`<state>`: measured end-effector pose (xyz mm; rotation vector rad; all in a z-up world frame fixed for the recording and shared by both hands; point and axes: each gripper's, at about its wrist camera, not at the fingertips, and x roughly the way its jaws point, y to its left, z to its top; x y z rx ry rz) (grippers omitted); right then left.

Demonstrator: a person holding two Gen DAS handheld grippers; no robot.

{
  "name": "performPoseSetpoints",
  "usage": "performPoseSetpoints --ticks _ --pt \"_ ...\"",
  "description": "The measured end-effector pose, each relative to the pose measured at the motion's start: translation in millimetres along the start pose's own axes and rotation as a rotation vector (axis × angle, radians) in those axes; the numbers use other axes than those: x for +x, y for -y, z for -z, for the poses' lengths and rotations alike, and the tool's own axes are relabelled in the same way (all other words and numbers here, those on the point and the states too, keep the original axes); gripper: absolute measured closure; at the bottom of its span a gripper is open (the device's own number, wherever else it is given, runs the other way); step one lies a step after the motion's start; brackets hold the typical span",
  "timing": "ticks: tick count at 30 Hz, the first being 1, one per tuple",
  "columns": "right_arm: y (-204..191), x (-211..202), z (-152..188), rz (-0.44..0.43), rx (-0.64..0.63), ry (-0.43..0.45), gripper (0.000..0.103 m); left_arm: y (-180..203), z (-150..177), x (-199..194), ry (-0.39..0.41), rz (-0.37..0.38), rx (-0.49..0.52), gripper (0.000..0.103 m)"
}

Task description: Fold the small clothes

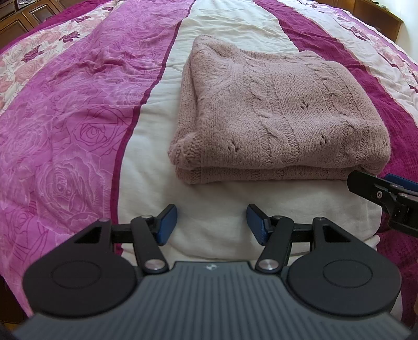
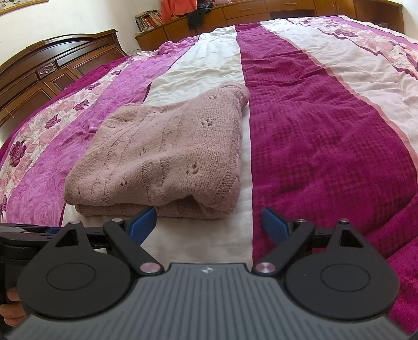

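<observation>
A dusty-pink knitted sweater [image 1: 282,115] lies folded into a thick rectangle on the cream stripe of the bed; the right wrist view shows the same sweater [image 2: 162,157] left of centre. My left gripper [image 1: 211,225] is open just short of the sweater's near folded edge, nothing between its blue pads. My right gripper [image 2: 209,226] is open too, close to the sweater's near right corner, its left pad [image 2: 143,222] almost at the fold. The right gripper's body [image 1: 386,196] shows at the right edge of the left wrist view.
The bedspread [image 2: 313,136] runs in magenta, pink rose-print and cream stripes. A dark wooden headboard [image 2: 52,70] stands at the left. Wooden drawers with books and clothes [image 2: 198,15] line the far wall. A hand [image 2: 10,308] holds the left gripper's handle.
</observation>
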<state>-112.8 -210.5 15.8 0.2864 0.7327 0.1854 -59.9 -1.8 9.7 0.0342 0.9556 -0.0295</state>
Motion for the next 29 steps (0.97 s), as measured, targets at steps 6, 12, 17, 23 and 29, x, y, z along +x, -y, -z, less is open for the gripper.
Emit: performPoseSetpoints --ticks 6,12,17,23,29 --pt "-0.4 0.0 -0.4 -0.002 -0.001 -0.001 0.011 0.1 0.0 0.1 0.000 0.000 0.001 0.042" --pt "-0.8 0.4 -0.9 -0.001 -0.001 -0.003 0.011 0.1 0.1 0.3 -0.001 0.000 -0.001 0.042" --pt "-2.7 -0.3 -1.8 -0.003 -0.004 0.000 0.011 -0.2 0.7 1.1 -0.002 0.002 -0.002 0.042" --pt "-2.4 0.0 -2.0 -0.007 -0.002 -0.002 0.011 -0.2 0.5 1.0 -0.003 -0.001 0.000 0.042" --pt "0.4 -1.1 -1.6 -0.010 0.005 0.002 0.011 1.7 0.1 0.3 -0.004 -0.010 0.009 0.042"
